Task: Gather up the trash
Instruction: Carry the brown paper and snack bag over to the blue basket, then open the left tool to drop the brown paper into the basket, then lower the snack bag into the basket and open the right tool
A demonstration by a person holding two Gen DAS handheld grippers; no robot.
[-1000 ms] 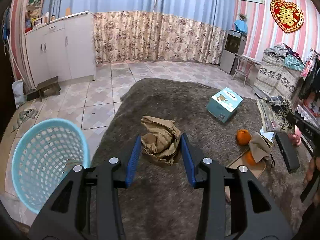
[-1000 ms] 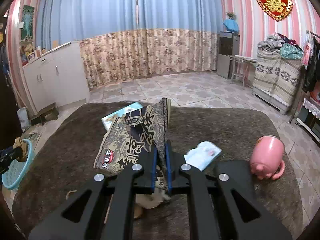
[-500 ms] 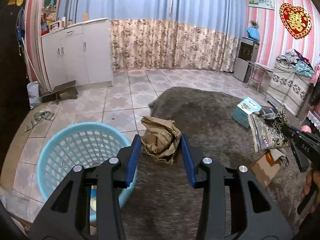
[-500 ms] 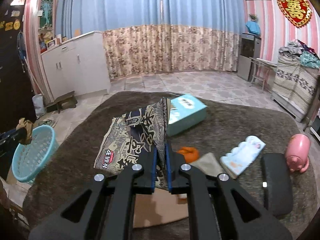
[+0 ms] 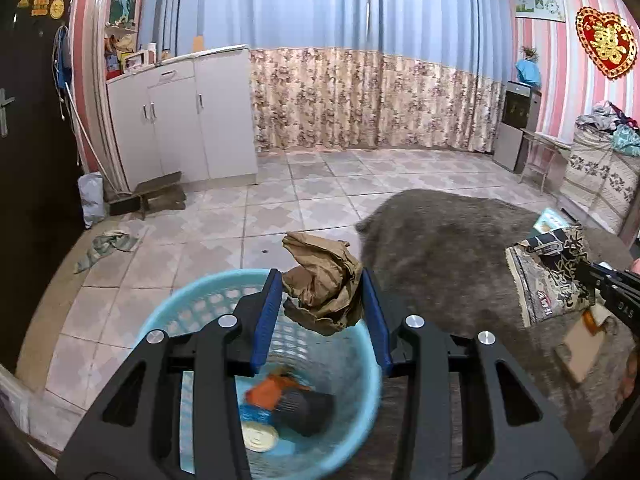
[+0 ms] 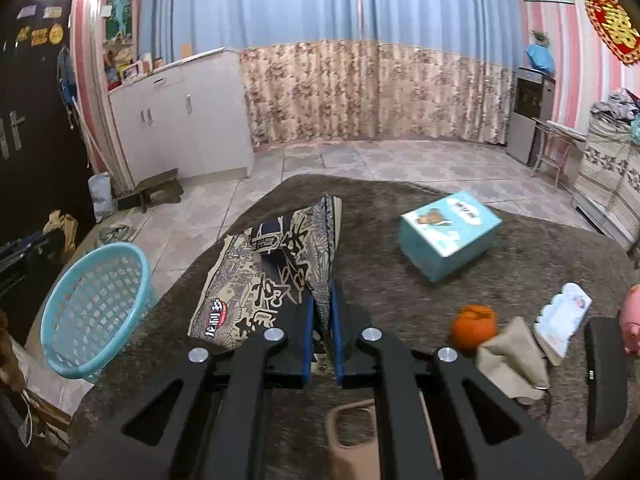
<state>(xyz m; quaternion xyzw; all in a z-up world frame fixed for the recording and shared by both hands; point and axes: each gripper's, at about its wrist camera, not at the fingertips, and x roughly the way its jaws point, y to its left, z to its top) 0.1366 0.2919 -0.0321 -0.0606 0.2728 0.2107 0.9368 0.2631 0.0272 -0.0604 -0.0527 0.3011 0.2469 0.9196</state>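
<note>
My left gripper (image 5: 320,280) is shut on a crumpled brown paper bag (image 5: 320,284) and holds it over the light blue plastic basket (image 5: 352,400), which holds an orange wrapper, a dark cup and a white lid. My right gripper (image 6: 320,300) is shut on a patterned snack bag (image 6: 276,268) held above the grey rug (image 6: 400,280). The basket (image 6: 92,308) sits left of the rug in the right wrist view. The snack bag (image 5: 548,276) shows at the right of the left wrist view.
On the rug lie a teal box (image 6: 448,232), an orange (image 6: 472,326), a beige cloth (image 6: 516,360), a tissue pack (image 6: 564,316), a black case (image 6: 604,376) and cardboard (image 6: 352,432). White cabinets (image 5: 180,120) and a low stool (image 5: 160,196) stand at the back left.
My left gripper has carried the paper bag left, from above the rug to above the basket. My right gripper has swung left with the snack bag, bringing the basket closer.
</note>
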